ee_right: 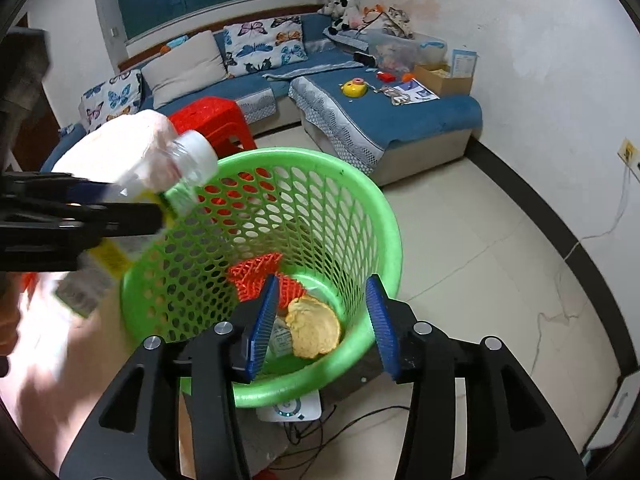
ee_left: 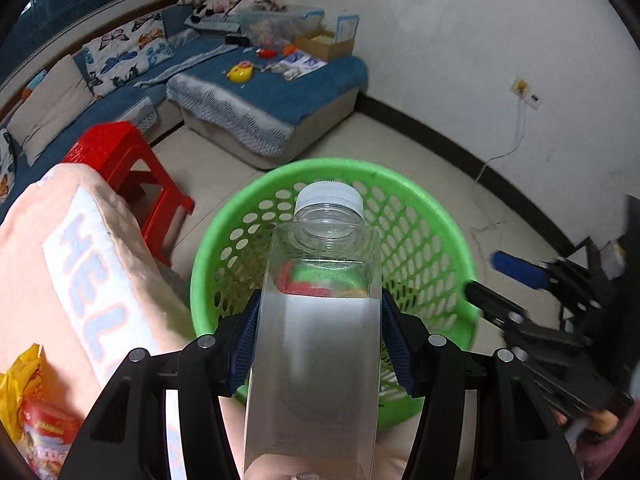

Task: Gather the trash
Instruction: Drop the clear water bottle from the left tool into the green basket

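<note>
Far left: a yellow snack bag [ee_left: 28, 412], lying beside a pink cloth [ee_left: 80, 264]. Not picked up. Maybe trash too, but hard to tell so close to the dark edge of the left view.

Next: the left gripper [ee_left: 320, 320], fingers squeezed tight on both sides of a clear bottle [ee_left: 320, 360] with a white cap [ee_left: 329, 196]. Held up in the air at the rim of the green basket [ee_left: 424, 208], cap poking out over the open top. Not dropped in yet.

In the middle, down inside the basket: an orange net [ee_right: 256, 276], a round yellow thing [ee_right: 314, 332] and a small paper packet [ee_right: 280, 338] tucked partly under it. So some trash already in.

On the right: the right gripper [ee_right: 324, 284], blue fingers wide apart, nothing between them. Hangs just above the near rim of the basket, looking down into it.

So, about partway through. Done: three bits of trash in the basket. In hand: the bottle, ready to be let go. Left to do: open the left fingers over the basket, then look around for more, such as that snack bag.
</note>
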A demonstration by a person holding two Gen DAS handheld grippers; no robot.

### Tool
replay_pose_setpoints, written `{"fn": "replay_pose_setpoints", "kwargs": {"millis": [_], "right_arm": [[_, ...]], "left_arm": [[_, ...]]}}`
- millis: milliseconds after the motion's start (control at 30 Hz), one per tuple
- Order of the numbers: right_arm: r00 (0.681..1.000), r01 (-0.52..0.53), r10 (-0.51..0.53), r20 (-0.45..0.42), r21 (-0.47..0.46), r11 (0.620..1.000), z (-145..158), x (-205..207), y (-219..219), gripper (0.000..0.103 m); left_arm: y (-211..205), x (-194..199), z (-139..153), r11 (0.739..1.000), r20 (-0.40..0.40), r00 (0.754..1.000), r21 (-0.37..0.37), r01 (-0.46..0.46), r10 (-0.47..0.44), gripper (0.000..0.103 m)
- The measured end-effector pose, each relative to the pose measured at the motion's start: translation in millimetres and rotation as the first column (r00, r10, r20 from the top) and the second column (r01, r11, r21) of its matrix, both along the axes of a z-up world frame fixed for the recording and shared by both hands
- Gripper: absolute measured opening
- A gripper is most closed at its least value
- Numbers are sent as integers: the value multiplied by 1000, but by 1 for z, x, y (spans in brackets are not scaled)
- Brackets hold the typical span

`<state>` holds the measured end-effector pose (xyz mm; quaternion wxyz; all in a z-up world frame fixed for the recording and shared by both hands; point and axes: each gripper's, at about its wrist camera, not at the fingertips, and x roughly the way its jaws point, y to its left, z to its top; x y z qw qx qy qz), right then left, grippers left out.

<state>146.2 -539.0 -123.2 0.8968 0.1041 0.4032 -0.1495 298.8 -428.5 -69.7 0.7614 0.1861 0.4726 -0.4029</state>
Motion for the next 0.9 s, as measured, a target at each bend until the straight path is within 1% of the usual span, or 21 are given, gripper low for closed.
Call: {"fn": "replay_pose_setpoints", "kwargs": {"millis": [133, 200, 233, 267, 400, 433, 533, 667, 733, 767, 833, 867, 900], "right_arm": [[1000, 14, -14, -2, 31, 999, -8, -7, -2, 46], [1000, 16, -15, -8, 40, 999, -12, -9, -2, 46], [1000, 14, -14, -13, 42, 999, -14, -9, -1, 46], [1000, 13, -13, -19, 45, 999, -15, -10, 0, 46], [1000, 16, -15, -14, 54, 998, -16, -18, 2, 46], [1000, 16, -16, -12, 57, 998, -15, -19, 3, 46], [1000, 12, -12, 3, 65, 998, -9, -25, 7, 47], [999, -2, 0, 33, 78, 997, 2, -32, 15, 51], [998, -19, 14, 55, 82, 996, 9, -36, 23, 52], [998, -28, 23, 63, 82, 996, 14, -37, 29, 52], [996, -50, 43, 81, 85, 995, 22, -39, 40, 54], [994, -60, 52, 95, 86, 995, 28, -41, 46, 57], [993, -73, 64, 102, 87, 993, 33, -41, 53, 57]], "left_arm": [[-11, 8, -14, 1000, -46, 999, 2, -24, 24, 55], [-14, 10, -18, 999, -51, 998, 1, -35, 35, 55], [-15, 10, -21, 999, -42, 998, 8, -48, 48, 58], [-15, 11, -22, 998, -49, 997, 1, -56, 56, 67], [-9, 12, -22, 997, -82, 995, -42, -68, 65, 68], [-6, 11, -21, 996, -79, 995, -47, -70, 66, 68], [7, 5, -8, 995, -45, 996, -68, -77, 74, 68], [39, -8, 18, 989, -18, 995, -110, -95, 93, 68], [66, -20, 36, 984, 24, 992, -133, -116, 121, 68], [75, -24, 40, 983, 25, 992, -139, -117, 121, 68], [105, -36, 55, 976, 57, 986, -162, -144, 154, 68], [118, -41, 60, 973, 59, 984, -171, -156, 168, 68], [135, -47, 66, 968, 53, 982, -185, -169, 182, 68]]}}
